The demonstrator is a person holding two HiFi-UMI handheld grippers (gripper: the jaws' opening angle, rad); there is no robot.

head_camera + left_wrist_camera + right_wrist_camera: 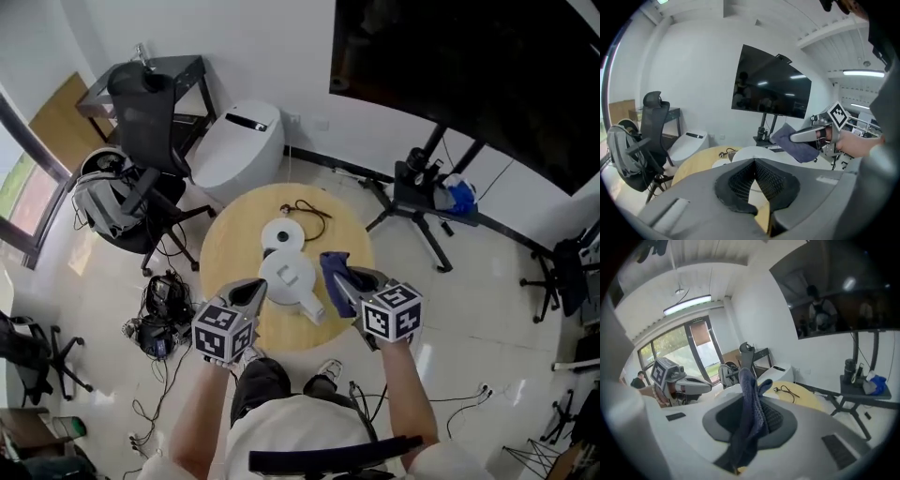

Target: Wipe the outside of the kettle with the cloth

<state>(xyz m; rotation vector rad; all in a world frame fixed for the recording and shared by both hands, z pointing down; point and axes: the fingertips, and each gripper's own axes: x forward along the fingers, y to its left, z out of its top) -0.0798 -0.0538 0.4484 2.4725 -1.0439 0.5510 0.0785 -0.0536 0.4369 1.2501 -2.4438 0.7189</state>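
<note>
White plastic kettle [289,279] sits on the near half of the round wooden worktop [225,253], between both grippers. Right gripper [342,286]: fingers clamped on the dark blue cloth [334,270], just right of the kettle wall, contact unclear. Left gripper [255,291]: fingers together, empty, just left of it. Right is the wiping side, so the cloth likely needs to go left onto the wall.

Kettle [287,277] smooth glossy white plastic; cloth [334,267] soft woven fabric, matt; table [225,255] pale wood, smooth matt
</note>
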